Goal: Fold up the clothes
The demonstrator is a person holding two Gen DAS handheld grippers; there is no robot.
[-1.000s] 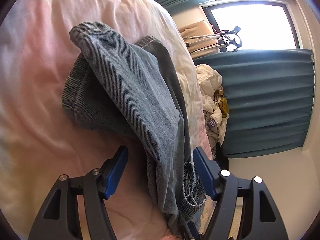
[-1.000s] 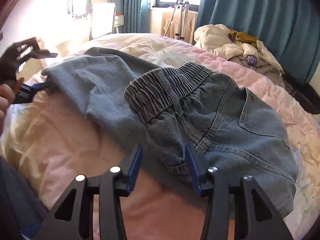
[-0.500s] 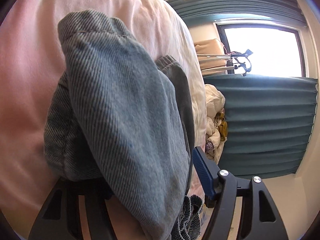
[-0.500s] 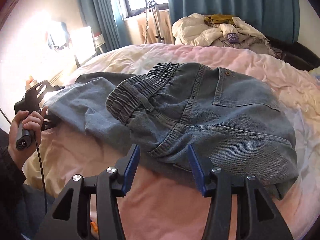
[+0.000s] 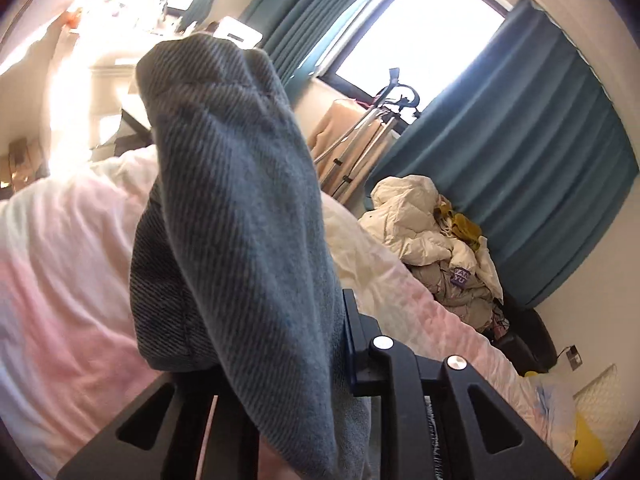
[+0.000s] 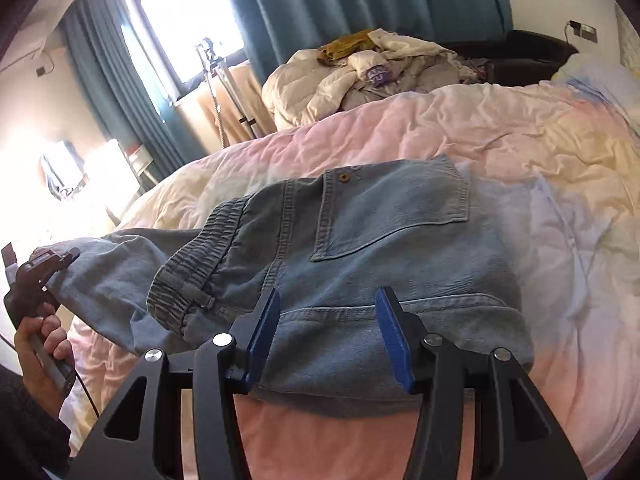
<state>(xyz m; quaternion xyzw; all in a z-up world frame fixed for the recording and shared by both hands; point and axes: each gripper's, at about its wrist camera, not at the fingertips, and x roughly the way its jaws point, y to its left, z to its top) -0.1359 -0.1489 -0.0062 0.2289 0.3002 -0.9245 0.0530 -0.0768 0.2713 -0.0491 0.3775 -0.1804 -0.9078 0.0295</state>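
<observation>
Light blue jeans [image 6: 380, 240] lie folded on a pink and cream duvet [image 6: 500, 128], back pocket up and elastic waistband to the left. My right gripper [image 6: 328, 312] stands open over the near edge of the seat; its blue pads do not press the cloth. At the far left a hand [image 6: 40, 340] holds my left gripper [image 6: 48, 264] at the end of a trouser leg. In the left wrist view that jeans leg [image 5: 240, 220] drapes up through my left gripper [image 5: 272, 340], whose jaws are closing on the denim. One blue pad [image 5: 349, 336] shows against the cloth. The other finger is hidden.
A heap of pale clothes and bedding [image 6: 360, 68] sits beyond the bed by teal curtains [image 5: 540, 160]. A tripod [image 5: 360, 140] stands under the bright window. A dark seat [image 6: 528, 52] and pillows [image 6: 592, 76] are at the far right.
My left gripper went from open around the leg to closed on it and rose, lifting the denim. My right gripper slid along the jeans toward the pocket side, still open.
</observation>
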